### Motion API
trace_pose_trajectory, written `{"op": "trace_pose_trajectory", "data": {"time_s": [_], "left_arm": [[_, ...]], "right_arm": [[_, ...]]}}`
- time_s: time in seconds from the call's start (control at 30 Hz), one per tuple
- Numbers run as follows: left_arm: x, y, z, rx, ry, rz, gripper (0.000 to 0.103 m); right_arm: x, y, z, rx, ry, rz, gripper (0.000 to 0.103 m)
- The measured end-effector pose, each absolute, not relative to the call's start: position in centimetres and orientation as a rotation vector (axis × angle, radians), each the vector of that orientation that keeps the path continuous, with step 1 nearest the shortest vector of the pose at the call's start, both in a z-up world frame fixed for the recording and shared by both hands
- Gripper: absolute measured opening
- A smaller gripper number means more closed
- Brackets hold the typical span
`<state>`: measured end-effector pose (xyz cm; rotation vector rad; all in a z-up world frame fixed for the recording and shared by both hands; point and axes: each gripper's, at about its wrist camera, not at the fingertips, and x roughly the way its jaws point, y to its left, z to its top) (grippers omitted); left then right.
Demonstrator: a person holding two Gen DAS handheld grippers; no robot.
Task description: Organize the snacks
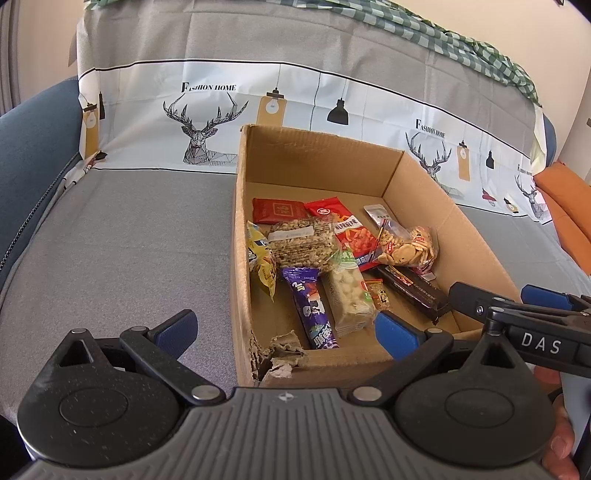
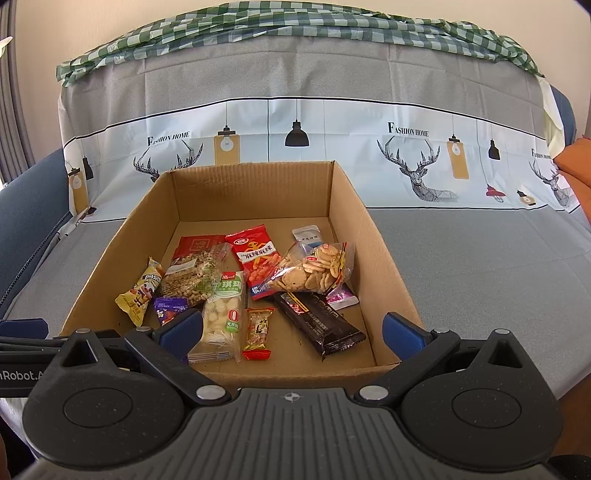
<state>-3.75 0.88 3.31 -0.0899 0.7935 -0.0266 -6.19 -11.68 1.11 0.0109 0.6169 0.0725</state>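
Note:
An open cardboard box [image 1: 417, 192] [image 2: 354, 206] stands on a sofa seat and holds several snack packs. Among them are a purple bar [image 1: 312, 308], a pale nougat bar [image 2: 221, 314], a black bar [image 2: 319, 319], a clear bag of small biscuits [image 2: 314, 271], a red chili pack [image 2: 255, 260] and a yellow pack [image 2: 138, 295]. My left gripper [image 1: 286, 330] is open, straddling the box's torn near left corner, holding nothing. My right gripper [image 2: 291, 332] is open over the box's near wall, empty; it also shows at the right of the left wrist view [image 1: 517, 299].
The seat is covered by a grey cloth [image 2: 480, 266] with a white deer-print band [image 2: 417, 170]. A green checked cloth [image 2: 295, 26] lies over the backrest. A blue armrest [image 1: 33, 140] is on the left, an orange cushion [image 1: 565, 199] on the right. A hand [image 1: 557, 435] holds the right gripper.

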Motion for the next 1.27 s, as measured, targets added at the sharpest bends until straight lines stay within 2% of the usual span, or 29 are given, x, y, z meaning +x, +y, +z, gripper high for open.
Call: {"op": "trace_pose_trajectory", "data": {"time_s": [1.27], "left_arm": [[-3.99,0.39,3.53,-0.066,0.758,-0.056,0.102]], "right_arm": [[-6.87,-12.63,1.97,0.067,0.578,0.061,0.102]]}}
